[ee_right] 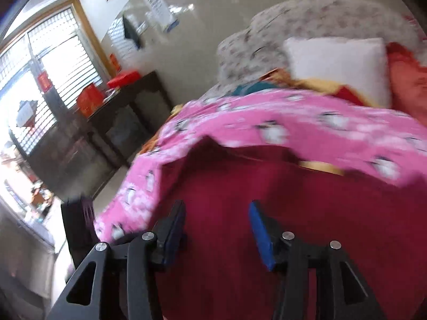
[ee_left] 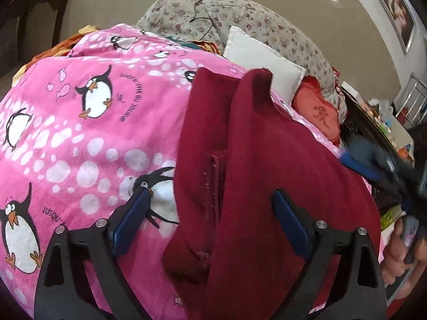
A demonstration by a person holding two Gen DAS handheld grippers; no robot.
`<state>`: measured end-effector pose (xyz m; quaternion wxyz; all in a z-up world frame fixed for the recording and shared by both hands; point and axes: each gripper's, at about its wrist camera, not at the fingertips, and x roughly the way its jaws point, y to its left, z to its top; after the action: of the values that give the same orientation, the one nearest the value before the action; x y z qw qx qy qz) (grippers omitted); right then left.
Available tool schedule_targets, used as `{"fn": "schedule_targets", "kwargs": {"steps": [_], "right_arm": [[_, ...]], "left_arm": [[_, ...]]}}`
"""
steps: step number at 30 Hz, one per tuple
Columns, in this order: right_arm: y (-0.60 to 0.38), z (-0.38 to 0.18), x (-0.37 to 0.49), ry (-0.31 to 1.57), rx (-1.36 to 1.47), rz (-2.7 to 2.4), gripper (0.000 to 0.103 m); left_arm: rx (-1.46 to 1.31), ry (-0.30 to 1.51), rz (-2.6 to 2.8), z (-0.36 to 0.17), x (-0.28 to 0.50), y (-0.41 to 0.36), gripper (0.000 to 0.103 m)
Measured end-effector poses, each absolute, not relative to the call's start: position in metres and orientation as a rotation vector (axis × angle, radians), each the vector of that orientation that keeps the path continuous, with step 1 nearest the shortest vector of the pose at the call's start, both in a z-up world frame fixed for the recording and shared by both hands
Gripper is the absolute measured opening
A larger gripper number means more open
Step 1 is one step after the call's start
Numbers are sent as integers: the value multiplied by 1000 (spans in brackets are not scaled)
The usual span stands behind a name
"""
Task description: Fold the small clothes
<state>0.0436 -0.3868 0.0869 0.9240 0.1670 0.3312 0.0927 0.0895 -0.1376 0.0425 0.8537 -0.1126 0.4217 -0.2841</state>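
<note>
A dark red garment [ee_left: 267, 165] lies on a pink blanket [ee_left: 80, 138] printed with penguins, spread over a bed. In the left wrist view the garment runs from the bottom of the frame up toward the pillows, with one narrower part folded alongside the main body and a seam edge showing between the two.

The left gripper [ee_left: 210, 208] hovers over the near end of the garment with its jaws spread wide. The blue pads stand on either side of the cloth and do not press on it, so nothing is held.

The right gripper [ee_right: 216, 216] sits above a broad stretch of the same red garment [ee_right: 293, 213]. Its jaws are about half open with red cloth showing in the gap, but that view is smeared, so it probably grips nothing, though I cannot be sure.

Beyond the blanket lie a white pillow [ee_left: 261, 58], an orange-red cushion [ee_left: 317, 109] just beside it, and a floral quilt [ee_left: 240, 16] heaped against the wall. The right wrist view shows a dark table [ee_right: 128, 112] with red boxes on it beside a bright window [ee_right: 48, 61].
</note>
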Motion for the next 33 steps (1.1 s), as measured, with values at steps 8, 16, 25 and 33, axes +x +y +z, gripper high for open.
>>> {"fn": "schedule_targets", "kwargs": {"steps": [8, 16, 25, 33], "right_arm": [[-444, 60, 14, 547, 568, 223, 25], [-424, 26, 44, 643, 567, 196, 14], [-453, 32, 43, 646, 634, 145, 20], [-533, 65, -28, 466, 978, 166, 52]], "left_arm": [[-357, 900, -676, 41, 96, -130, 72], [-358, 903, -715, 43, 92, -146, 36], [-434, 985, -791, 76, 78, -158, 23], [-250, 912, -945, 164, 7, -247, 23]]}}
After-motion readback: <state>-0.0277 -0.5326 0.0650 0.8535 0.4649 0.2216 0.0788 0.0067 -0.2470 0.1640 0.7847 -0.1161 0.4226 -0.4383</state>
